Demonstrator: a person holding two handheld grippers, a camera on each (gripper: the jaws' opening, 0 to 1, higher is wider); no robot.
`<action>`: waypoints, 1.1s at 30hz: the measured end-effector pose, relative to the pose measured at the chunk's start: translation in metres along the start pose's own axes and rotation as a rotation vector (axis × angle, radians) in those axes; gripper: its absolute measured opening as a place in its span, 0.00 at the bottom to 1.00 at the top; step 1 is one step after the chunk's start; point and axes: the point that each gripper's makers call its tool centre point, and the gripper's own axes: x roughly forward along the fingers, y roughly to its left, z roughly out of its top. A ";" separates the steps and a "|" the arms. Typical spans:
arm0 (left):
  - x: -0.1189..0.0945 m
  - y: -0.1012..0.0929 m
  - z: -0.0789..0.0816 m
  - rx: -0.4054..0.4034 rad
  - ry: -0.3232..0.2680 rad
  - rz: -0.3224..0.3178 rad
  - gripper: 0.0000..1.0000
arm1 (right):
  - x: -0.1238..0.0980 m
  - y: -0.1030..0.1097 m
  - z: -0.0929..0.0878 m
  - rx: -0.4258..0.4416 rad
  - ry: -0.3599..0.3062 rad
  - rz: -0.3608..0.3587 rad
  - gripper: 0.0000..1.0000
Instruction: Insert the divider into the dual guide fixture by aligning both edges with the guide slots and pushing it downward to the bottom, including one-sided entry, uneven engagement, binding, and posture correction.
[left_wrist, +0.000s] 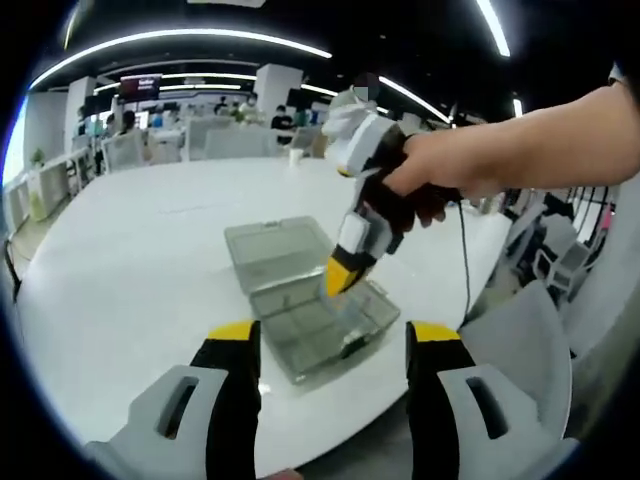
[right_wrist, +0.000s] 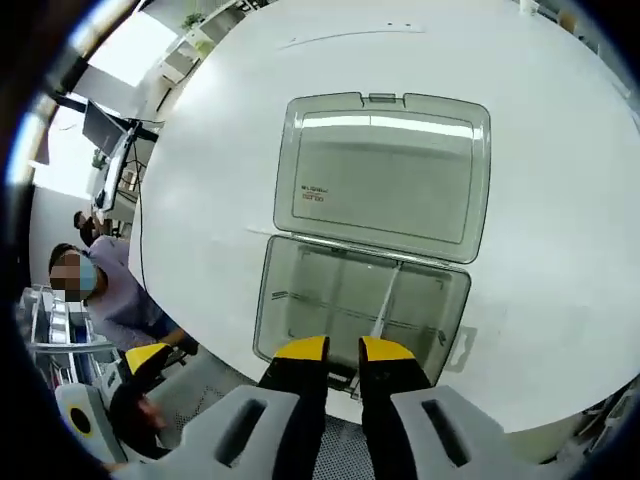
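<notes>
Right gripper (right_wrist: 343, 349) jaws nearly closed, apparently pinching the divider (right_wrist: 385, 302) over the open box (right_wrist: 290, 290) — left gripper (left_wrist: 333, 335) wide, empty — next, level both edges.

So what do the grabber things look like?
Each gripper has two black jaws with yellow tips and pale grey housings. The left gripper shows this up close. The right gripper has a white-and-black body, gripped by a bare hand, with a thin black cable hanging down.

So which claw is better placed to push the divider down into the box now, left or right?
Right. The right claw is directly over the open box, jaws nearly closed at the thin divider. The left claw is wide open, back from the box near the table edge.
</notes>
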 end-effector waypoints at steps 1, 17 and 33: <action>0.000 0.000 0.000 0.002 0.000 0.000 0.57 | 0.000 -0.003 -0.001 0.003 0.003 -0.009 0.07; 0.001 -0.002 -0.002 0.005 0.010 0.005 0.57 | 0.035 -0.018 -0.013 0.004 0.075 -0.051 0.03; 0.002 -0.002 -0.003 0.004 0.014 0.006 0.57 | 0.031 -0.020 -0.013 -0.060 0.078 -0.157 0.00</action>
